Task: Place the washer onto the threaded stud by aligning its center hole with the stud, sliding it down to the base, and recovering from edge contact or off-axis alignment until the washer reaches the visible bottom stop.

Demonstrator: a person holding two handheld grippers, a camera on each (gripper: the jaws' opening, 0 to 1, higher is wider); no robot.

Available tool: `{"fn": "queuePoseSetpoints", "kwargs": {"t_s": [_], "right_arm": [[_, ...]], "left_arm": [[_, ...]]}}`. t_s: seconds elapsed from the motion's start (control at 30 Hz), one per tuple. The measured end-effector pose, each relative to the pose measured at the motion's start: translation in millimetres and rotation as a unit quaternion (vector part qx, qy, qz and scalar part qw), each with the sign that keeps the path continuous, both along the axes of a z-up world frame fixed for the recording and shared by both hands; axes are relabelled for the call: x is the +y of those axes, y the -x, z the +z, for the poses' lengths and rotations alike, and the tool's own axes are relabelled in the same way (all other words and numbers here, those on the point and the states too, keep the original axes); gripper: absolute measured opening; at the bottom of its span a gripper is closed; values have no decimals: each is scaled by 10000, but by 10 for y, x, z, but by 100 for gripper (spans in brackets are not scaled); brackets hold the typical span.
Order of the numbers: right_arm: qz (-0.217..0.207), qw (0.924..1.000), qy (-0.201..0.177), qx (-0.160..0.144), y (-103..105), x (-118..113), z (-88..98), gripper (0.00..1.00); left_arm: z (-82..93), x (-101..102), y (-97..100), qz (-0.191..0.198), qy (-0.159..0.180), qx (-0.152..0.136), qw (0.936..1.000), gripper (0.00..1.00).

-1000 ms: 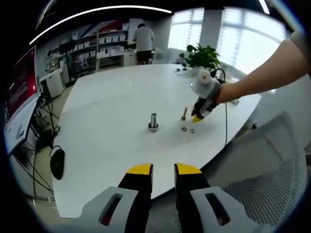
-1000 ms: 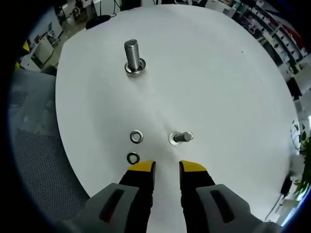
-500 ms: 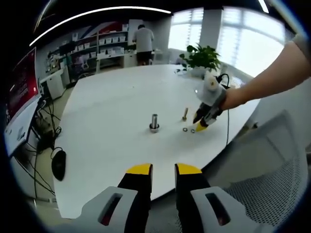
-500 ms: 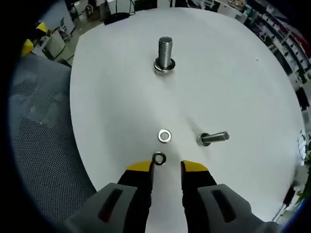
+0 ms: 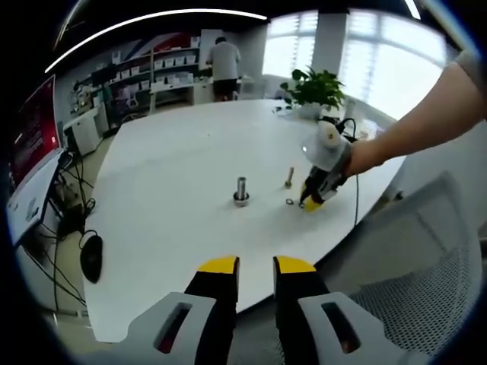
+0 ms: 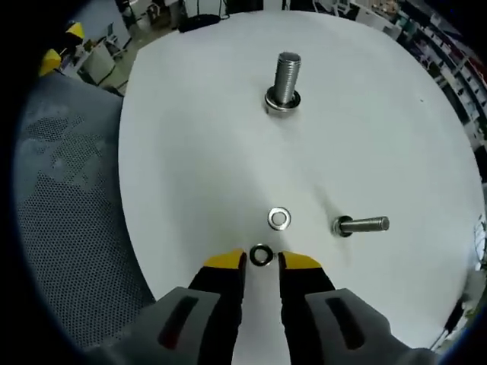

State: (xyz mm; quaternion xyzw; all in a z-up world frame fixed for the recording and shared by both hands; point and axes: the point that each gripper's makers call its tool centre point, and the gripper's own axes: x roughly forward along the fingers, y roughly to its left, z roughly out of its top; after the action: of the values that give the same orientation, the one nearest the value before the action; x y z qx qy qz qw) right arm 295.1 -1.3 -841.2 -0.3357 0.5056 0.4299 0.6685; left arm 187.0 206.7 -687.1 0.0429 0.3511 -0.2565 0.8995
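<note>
Between spread right claw [image 6: 261, 261] tips: dark ring washer [image 6: 261, 255], flat on table [image 6: 190, 137].

The surface [image 6: 190, 137] under my tools is smooth, matt white. The upright threaded stud [image 6: 285, 82] and the lying bolt [image 6: 362, 225] are bright metal with ridged threads. One washer [image 6: 279, 219] shines silver; the other washer [image 6: 261, 255] looks darker. The chair [image 6: 68, 198] is grey perforated mesh.

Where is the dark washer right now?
In the right gripper view the dark washer lies flat on the table, between the right tongs' yellow tips, just below the silver washer.
</note>
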Motion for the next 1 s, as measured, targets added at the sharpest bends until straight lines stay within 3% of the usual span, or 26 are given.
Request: {"fn": "queuePoseSetpoints", "kwargs": {"t_s": [0.33,0.7,0.8,0.93,1.0], "right_arm": [[236,9992,302,93,-18,12,-15,15],[-100,9967,760,267,-39,15,-22,14],[-367,9965,729,169,-39,10,-18,14],[-450,9978,382,-292,-40,22,0,14],[-540,9979,220,-270,-31,-8,5,14]], "left_arm": [[-10,-11,7,-36,-3,32,10000,15],[-9,-8,4,-25,1,25,10000,15],[-8,-3,3,-11,4,19,10000,15],[-18,-6,11,-30,-10,42,10000,15],[-15,-7,10,-35,-6,36,10000,15]]}}
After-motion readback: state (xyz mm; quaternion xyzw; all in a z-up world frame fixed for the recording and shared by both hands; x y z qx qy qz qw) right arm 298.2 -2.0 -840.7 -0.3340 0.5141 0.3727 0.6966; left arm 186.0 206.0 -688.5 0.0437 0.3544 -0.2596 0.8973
